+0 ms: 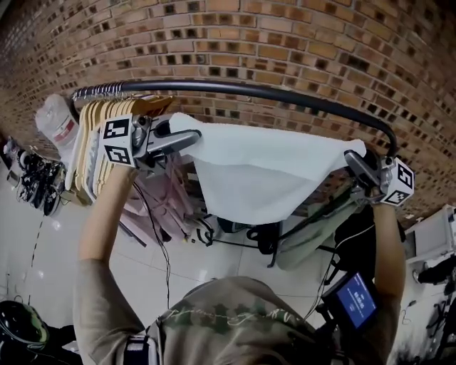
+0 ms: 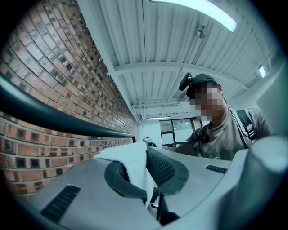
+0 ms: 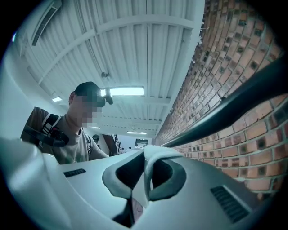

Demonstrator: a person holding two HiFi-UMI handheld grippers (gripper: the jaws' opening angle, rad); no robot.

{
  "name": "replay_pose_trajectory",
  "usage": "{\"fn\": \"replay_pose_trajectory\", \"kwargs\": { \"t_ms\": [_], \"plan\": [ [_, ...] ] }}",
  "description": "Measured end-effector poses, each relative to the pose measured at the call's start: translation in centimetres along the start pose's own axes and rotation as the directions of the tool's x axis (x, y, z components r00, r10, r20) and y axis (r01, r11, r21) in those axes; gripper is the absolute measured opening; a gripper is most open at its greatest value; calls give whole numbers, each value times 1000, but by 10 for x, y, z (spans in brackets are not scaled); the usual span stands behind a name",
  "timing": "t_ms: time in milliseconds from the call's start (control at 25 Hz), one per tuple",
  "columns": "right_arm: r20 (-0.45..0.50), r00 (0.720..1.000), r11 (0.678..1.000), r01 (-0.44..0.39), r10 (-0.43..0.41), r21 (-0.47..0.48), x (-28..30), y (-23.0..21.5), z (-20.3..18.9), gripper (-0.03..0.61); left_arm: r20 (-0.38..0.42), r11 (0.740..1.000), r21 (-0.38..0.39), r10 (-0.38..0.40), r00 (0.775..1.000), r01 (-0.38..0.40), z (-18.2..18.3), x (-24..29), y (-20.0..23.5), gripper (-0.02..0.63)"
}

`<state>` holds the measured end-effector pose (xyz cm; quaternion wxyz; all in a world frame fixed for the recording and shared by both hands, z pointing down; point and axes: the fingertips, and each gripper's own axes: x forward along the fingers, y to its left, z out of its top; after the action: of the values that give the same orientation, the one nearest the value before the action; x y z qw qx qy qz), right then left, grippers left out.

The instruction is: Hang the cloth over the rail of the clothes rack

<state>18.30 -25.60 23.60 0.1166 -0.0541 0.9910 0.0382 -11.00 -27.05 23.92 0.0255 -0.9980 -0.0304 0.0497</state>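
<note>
Gripping cloth (image 1: pixel 249 175) corners, left tongs (image 1: pixel 191 139) and right tongs (image 1: pixel 353 160) held high, near rail (image 1: pixel 285 95)

An industrial-looking indoor hall. A brick wall (image 1: pixel 285 43) backs a clothes rack (image 1: pixel 285 95) with wooden hangers (image 1: pixel 107 114); overhead, a ribbed metal ceiling (image 2: pixel 166 40) carries strip lights (image 2: pixel 198 11).

From our head we look down on the rail (image 1: pixel 228 86). Our two gripper cameras look up from close beside it. All three see the brick wall (image 1: pixel 299 36).
</note>
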Motion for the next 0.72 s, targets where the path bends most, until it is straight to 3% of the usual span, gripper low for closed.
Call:
{"fn": "replay_pose_trajectory", "kwargs": {
  "t_ms": [200, 400, 520, 720],
  "plan": [
    [-8, 1000, 1000, 11, -11, -9, -1, 6, 10, 17, -1, 1000, -3, -9, 1000, 9, 6, 2, -3, 17],
    [2, 1000, 1000, 13, -13, -6, 2, 4, 22, 17, -20, 997, 26, -68, 997, 68, 18, 4, -7, 17],
    [-4, 1000, 1000, 12, -12, -27, 1, 5, 27, 17, -16, 998, 40, -53, 998, 54, 25, 5, -6, 17],
    [-13, 1000, 999, 12, -13, -53, 15, 4, 65, 17, 6, 998, 37, -41, 999, 41, 66, 5, 5, 17]
  ]
}}
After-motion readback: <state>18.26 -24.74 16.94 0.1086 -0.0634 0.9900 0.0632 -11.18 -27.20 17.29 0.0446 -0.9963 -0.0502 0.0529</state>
